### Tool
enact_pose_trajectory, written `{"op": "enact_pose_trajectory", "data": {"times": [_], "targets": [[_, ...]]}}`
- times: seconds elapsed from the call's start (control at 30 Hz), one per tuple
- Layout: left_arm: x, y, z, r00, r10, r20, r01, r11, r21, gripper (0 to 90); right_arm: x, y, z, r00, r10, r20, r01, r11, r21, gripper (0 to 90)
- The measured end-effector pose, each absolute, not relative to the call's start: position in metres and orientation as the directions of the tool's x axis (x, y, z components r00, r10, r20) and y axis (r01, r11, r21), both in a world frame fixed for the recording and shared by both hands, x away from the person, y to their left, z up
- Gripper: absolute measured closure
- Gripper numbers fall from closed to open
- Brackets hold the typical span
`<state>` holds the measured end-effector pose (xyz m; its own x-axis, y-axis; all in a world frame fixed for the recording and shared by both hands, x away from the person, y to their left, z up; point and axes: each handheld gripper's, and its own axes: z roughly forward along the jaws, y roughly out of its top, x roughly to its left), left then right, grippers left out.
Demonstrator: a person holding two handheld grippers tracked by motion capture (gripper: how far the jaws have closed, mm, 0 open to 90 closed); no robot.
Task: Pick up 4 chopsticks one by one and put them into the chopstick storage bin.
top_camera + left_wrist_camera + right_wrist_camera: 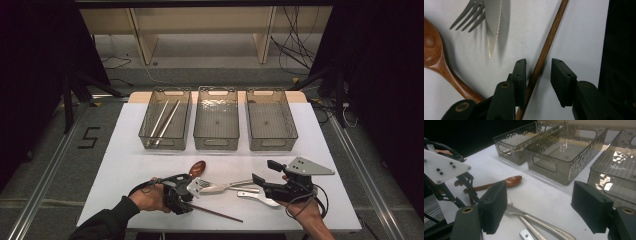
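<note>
A brown wooden chopstick [220, 214] [551, 37] lies slanted near the table's front edge. My left gripper [185, 200] [539, 62] points down over its left end. The stick runs between the jaws and rests against the left pad [520, 75], with a gap to the right one, so the gripper is open. A wooden spoon [197, 168] [434, 50] [509, 182], a fork [471, 15] and a serrated knife [492, 27] lie just beyond. My right gripper [265, 172] [540, 202] hovers at the front right, open and holding nothing.
Three clear ribbed trays stand in a row at the back: left tray [165, 145] with a pair of chopsticks [162, 120], middle tray [216, 144], right tray [272, 145]. Metal cutlery handles [235, 186] [536, 220] and a pale utensil [257, 197] lie between the grippers.
</note>
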<state>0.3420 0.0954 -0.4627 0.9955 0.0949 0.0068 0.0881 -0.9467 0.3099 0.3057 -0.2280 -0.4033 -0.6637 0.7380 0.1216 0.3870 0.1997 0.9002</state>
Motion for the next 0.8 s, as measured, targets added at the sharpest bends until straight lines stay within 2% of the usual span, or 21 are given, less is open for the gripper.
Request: {"op": "enact_pose_trajectory", "data": {"times": [0.57, 0.8], "targets": [[0.3388, 0.0924, -0.4633, 1.0, 0.009, 0.007, 0.007, -0.959, 0.285, 81.8, 0.3062, -0.2277, -0.4034, -0.665, 0.737, 0.119, 0.385, 0.202, 0.901, 29.6], [0.3382, 0.0943, -0.4624, 1.0, -0.007, 0.014, -0.011, -0.959, 0.284, 83.0, 0.3061, -0.2276, -0.4034, -0.665, 0.737, 0.12, 0.386, 0.201, 0.9, 29.6]]}}
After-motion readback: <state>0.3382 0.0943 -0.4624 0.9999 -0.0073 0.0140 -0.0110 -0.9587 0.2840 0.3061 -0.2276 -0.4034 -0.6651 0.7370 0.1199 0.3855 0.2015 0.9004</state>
